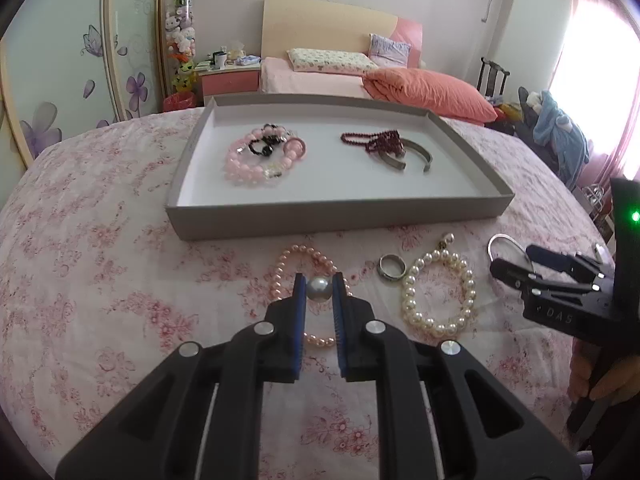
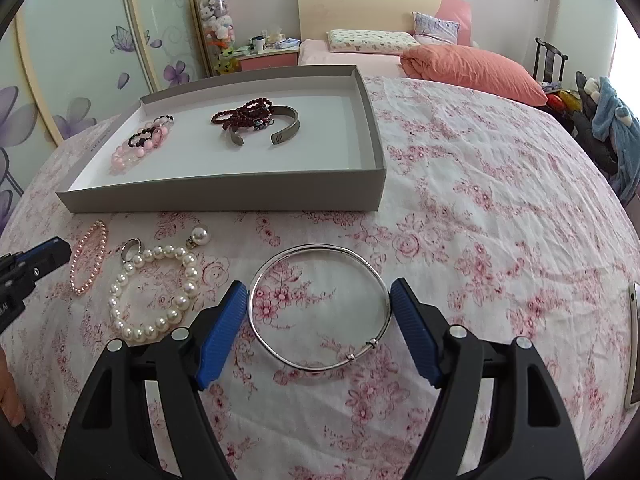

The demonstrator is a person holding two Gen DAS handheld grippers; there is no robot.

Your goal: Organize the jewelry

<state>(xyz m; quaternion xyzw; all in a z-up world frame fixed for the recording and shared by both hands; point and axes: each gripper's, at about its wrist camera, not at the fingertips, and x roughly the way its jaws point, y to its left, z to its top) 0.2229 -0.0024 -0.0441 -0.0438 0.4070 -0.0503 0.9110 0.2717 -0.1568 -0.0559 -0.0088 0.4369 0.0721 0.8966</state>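
Left gripper [image 1: 319, 289] clamped on a pearl [image 1: 319, 289] above the pink bracelet [image 2: 89, 258]. Grey tray [image 2: 224, 199] on the floral bedspread [image 2: 500, 220] holds beads and a cuff [image 2: 286, 124]. Right gripper [image 2: 318, 300], marked "DAS", jaws apart around the silver bangle [image 2: 320, 306]; open bedspread to its right.

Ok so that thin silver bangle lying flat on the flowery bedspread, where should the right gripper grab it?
Grip the thin silver bangle across its wire rim at the near edge, coming down from above. It lies flat, so probably only the rim offers a hold; the open right gripper already straddles its full width, a likelier slip.
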